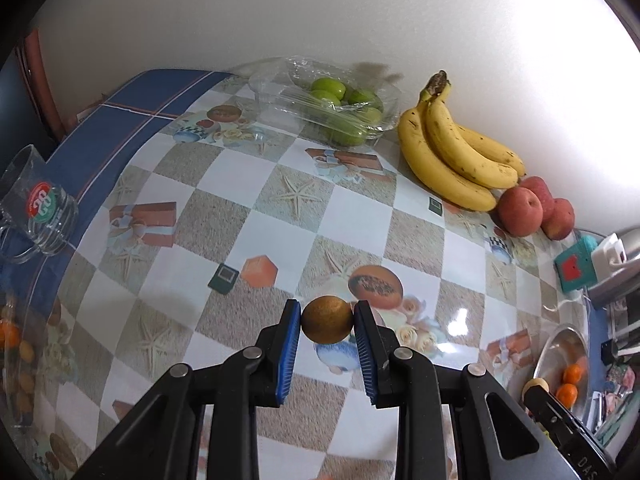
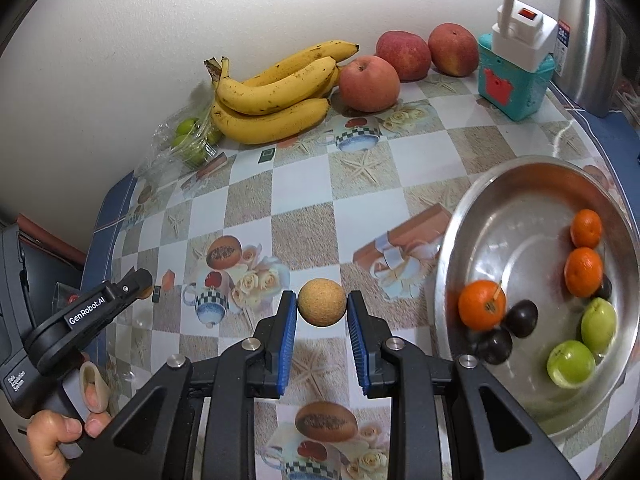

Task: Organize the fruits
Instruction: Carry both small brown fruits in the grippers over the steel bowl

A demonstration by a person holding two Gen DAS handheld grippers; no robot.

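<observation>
glass mug (image 1: 38, 212) at table edge; teal box (image 2: 516, 76) beside steel flask (image 2: 588, 40).

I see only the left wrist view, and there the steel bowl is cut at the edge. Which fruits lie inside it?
Observer: Three oranges lie in the steel bowl.
Operator: Only oranges?
Observer: No, two green fruits lie at its near side.
Operator: Is there anything dark?
Observer: Yes, dark plums lie between the oranges and the green fruits.
</observation>
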